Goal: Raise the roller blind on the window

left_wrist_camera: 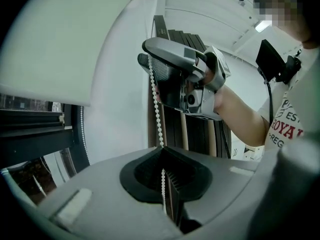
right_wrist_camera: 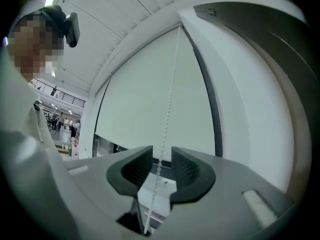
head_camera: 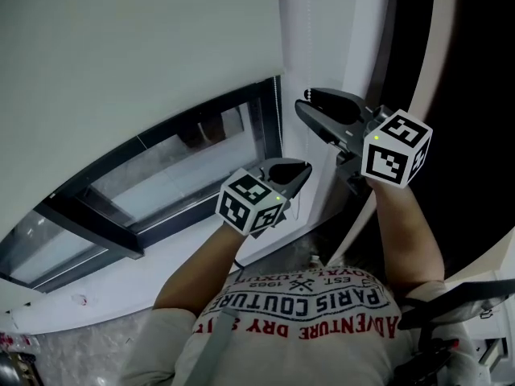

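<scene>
Left tongs (left_wrist_camera: 163, 159) clamped shut on bead chain (left_wrist_camera: 156, 106). Right tongs (right_wrist_camera: 161, 160) higher, jaws apart, chain between them, ungripped. Roller blind (head_camera: 121, 55) part-raised. Chain's lower run hidden under jaws.

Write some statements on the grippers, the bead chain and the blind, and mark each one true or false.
1. The left gripper is shut on the white bead chain. True.
2. The right gripper is higher up the chain than the left gripper. True.
3. The right gripper is clamped on the chain. False: its jaws stand apart, and the chain runs between them unpressed.
4. The white fabric roller blind covers the whole dark-framed window. False: a strip of glass shows below the blind's lower edge.
</scene>
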